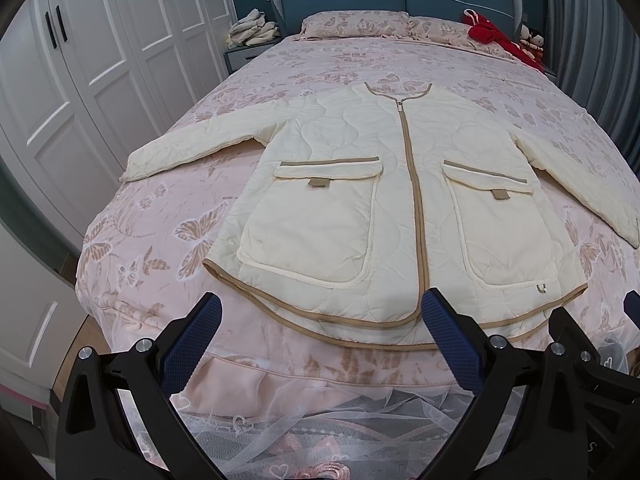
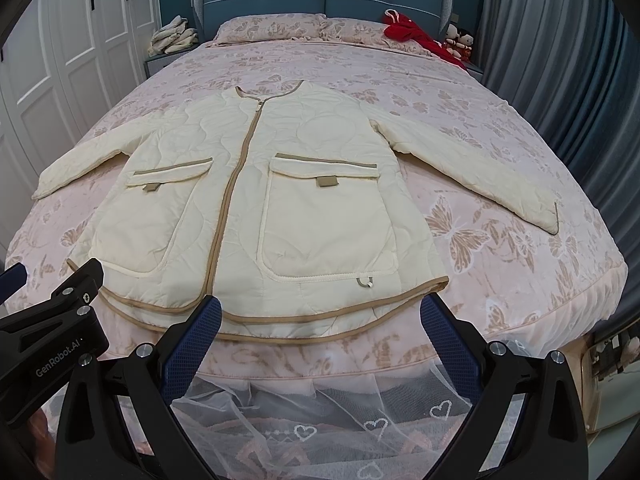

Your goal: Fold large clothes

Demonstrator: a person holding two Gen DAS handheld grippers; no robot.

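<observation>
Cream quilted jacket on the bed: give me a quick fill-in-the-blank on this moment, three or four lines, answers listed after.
1. The cream quilted jacket lies spread flat on the pink butterfly-print bedspread with its tan zipper fully ____.
2. Both sleeves are stretched out to the sides, so folding has not yet ____.
3. The left gripper and the right gripper both hover near the hem with jaws ____.
4. The crumpled garment by the pillows is ____ in colour.

Missing words: closed; started; open; red
</observation>
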